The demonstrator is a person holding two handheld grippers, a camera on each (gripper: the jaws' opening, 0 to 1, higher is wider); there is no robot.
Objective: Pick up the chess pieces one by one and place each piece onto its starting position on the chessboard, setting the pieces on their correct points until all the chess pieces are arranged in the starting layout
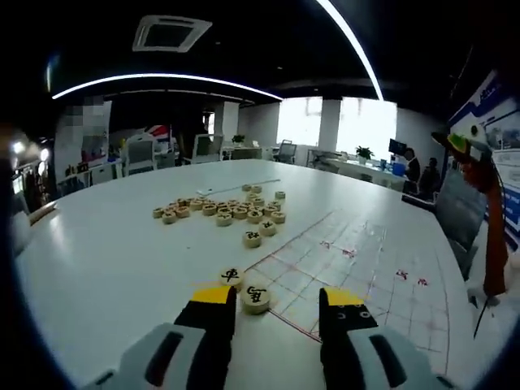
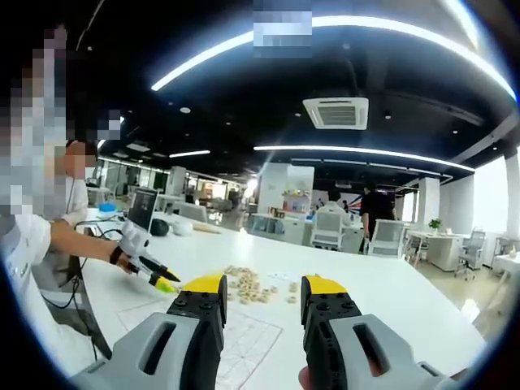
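Left gripper view: we see the left gripper (image 1: 279,310) at six o'clock, low over a big white table (image 1: 97,260). Its two jaws with yellow tips stand apart, so it is open and holds nothing. One round wooden chess piece (image 1: 255,297) lies on the table between the jaws, close to the left jaw. We cannot tell if it touches that jaw. A second piece (image 1: 231,276) lies just past it, toward eleven o'clock. Both sit at the near corner of the chessboard (image 1: 357,268), a pale sheet with thin red lines that spreads toward two o'clock. Further off, at twelve o'clock, we see a pile of pieces (image 1: 223,210) beside the board, with two more pieces (image 1: 260,234) a little nearer to us.

In the right gripper view, the right gripper (image 2: 262,302) is at six o'clock, up above the table. Its jaws are wide apart and hold nothing. The pile of pieces shows small between them, near the middle. At nine o'clock a person's hand (image 2: 122,253) holds the left gripper over the board.
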